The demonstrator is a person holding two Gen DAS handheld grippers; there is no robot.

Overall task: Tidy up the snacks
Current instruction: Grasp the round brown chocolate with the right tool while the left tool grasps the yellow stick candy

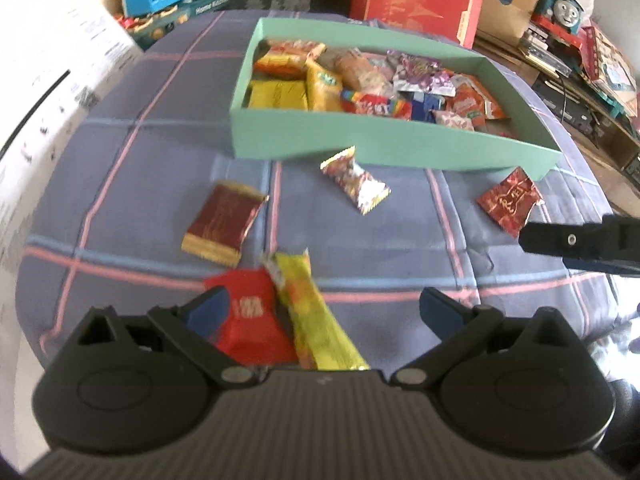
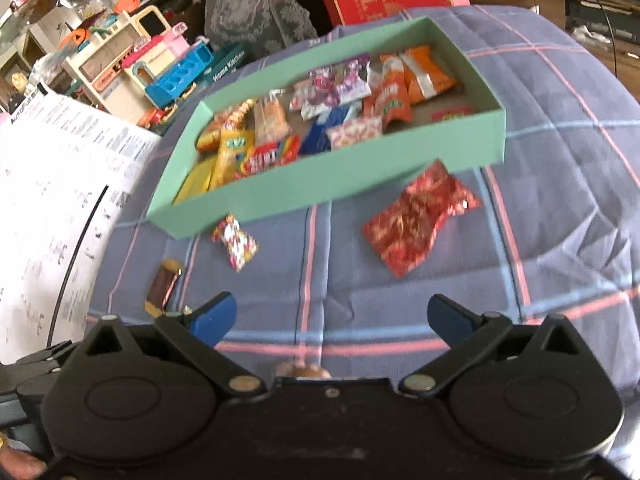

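The left gripper (image 1: 322, 310) stands wide open, holding nothing; a red packet (image 1: 250, 330) and a yellow packet (image 1: 320, 320) lie between its fingers. The right gripper (image 2: 330, 316) is also spread wide and empty above the checked blue cloth (image 2: 560, 208). Farther out lie a dark red bar (image 1: 224, 224), a small colourful sweet (image 1: 356, 186) and a red foil packet (image 2: 420, 220). Beyond, the green box (image 1: 360, 142) holds many snacks. Toys and cartons crowd the far room.
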